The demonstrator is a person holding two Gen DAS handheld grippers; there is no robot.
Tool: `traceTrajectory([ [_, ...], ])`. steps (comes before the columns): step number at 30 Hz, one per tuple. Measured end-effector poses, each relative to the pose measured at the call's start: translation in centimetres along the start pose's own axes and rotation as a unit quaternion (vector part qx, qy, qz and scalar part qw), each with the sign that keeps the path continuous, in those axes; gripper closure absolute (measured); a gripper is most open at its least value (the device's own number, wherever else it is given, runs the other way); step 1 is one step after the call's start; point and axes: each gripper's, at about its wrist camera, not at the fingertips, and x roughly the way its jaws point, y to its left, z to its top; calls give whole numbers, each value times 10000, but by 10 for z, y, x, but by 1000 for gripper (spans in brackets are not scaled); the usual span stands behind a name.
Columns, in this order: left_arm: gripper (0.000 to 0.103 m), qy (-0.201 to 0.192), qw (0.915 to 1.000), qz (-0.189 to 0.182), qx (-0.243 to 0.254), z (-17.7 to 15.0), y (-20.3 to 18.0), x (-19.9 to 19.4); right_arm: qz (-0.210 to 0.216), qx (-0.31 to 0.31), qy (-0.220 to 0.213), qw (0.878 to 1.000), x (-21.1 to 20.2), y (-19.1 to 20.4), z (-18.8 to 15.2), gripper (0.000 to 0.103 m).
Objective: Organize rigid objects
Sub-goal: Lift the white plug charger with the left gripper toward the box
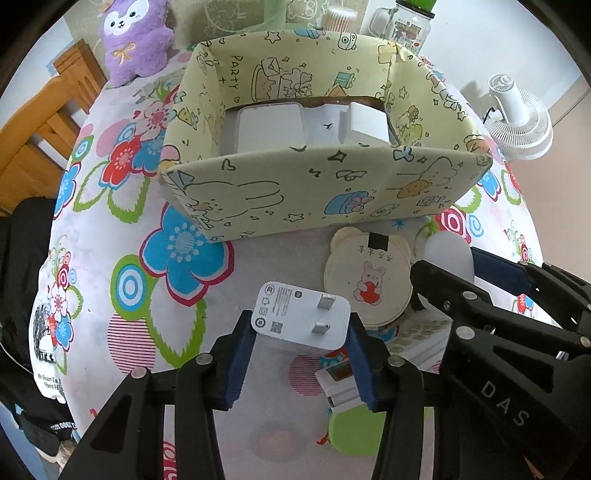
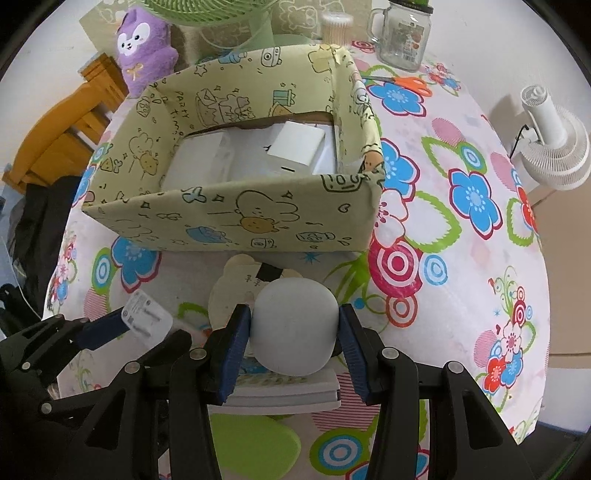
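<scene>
My left gripper is shut on a white plug adapter, prongs facing up, held above the flowered tablecloth in front of the box. My right gripper is shut on a round white-grey object; it also shows in the left wrist view. The yellow cartoon-print box stands just beyond both grippers and holds white boxes; the box also shows in the right wrist view. A beige bear-shaped disc lies on the table between grippers and box.
A small white notepad lies under the right gripper. A purple plush, a glass mug jar, orange scissors and a green fan stand behind the box. A white fan is at right; a wooden chair at left.
</scene>
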Motion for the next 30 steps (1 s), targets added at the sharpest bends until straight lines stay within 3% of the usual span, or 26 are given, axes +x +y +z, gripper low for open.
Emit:
traceTrajectory([
  [8,53,101,9999,58,35,1,0,4,23,-33,58,10000,8,-2,3,52],
  [14,53,-56,9994,218,256,5,-10,4,7,3,147,9999,17,-2,4,52],
  [30,53,-95,9994,47,331,16,-10,-9,-5,29,70,10000,8,3,12,52],
])
